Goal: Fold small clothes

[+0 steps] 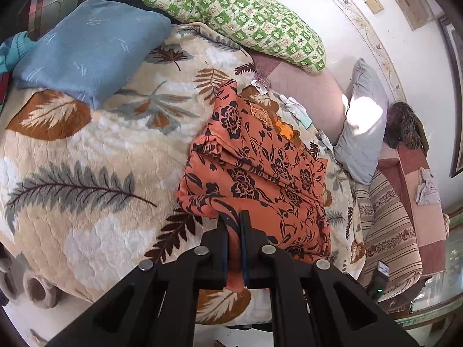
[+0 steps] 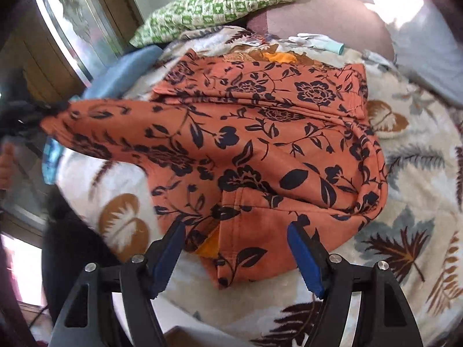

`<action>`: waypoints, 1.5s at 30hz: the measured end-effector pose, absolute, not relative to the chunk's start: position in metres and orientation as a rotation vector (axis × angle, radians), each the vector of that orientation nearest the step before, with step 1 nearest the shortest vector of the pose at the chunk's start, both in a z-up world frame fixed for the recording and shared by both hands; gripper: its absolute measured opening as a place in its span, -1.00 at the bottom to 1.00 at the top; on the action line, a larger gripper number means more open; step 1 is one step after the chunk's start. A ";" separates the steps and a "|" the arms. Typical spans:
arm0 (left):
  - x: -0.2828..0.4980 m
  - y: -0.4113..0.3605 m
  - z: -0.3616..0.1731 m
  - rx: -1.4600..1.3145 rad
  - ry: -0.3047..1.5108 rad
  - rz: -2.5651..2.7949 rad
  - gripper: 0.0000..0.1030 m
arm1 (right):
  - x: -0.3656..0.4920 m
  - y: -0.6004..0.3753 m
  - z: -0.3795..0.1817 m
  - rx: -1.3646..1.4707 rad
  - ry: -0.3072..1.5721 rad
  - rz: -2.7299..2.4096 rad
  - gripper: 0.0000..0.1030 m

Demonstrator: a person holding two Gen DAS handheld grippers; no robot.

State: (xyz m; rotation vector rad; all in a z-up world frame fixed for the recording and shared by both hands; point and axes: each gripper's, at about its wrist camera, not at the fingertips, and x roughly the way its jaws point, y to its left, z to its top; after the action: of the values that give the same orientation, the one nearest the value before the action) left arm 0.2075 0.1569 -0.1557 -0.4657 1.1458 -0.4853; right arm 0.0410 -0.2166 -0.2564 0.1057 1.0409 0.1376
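Pinching the orange floral garment [image 1: 254,170] at its six o'clock edge, the left gripper [image 1: 234,219] is clamped; the right gripper [image 2: 235,231] stands spread above the leaf-print blanket [image 2: 405,173].

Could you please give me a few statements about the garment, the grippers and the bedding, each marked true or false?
1. The left gripper is shut on the orange floral garment. True.
2. The right gripper is clamped on the garment. False: its jaws stand open, pads clear of the cloth.
3. The garment lies on a leaf-print blanket. True.
4. The green checked pillow lies on top of the garment. False: it sits apart, beyond it.
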 end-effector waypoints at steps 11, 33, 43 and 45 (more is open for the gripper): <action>0.200 0.173 -0.165 -0.501 1.169 -0.463 -0.87 | 0.056 -0.242 -0.289 0.064 1.093 -0.075 -0.54; 0.149 0.197 -0.187 -0.492 1.212 -0.352 -0.34 | -0.030 -0.412 -0.300 0.544 1.028 -0.296 -0.62; 0.119 0.173 -0.258 -0.369 1.377 -0.229 0.37 | -0.042 -0.414 -0.302 0.698 1.115 -0.039 -0.59; 0.116 0.167 -0.266 -0.380 1.392 -0.261 0.37 | -0.051 -0.412 -0.295 0.676 1.137 -0.024 -0.59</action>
State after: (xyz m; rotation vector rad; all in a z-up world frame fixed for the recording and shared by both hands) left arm 0.1157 0.1675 -0.2660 -0.3801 1.3924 -0.2607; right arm -0.0506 -0.4116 -0.2954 0.6761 1.1369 -0.0243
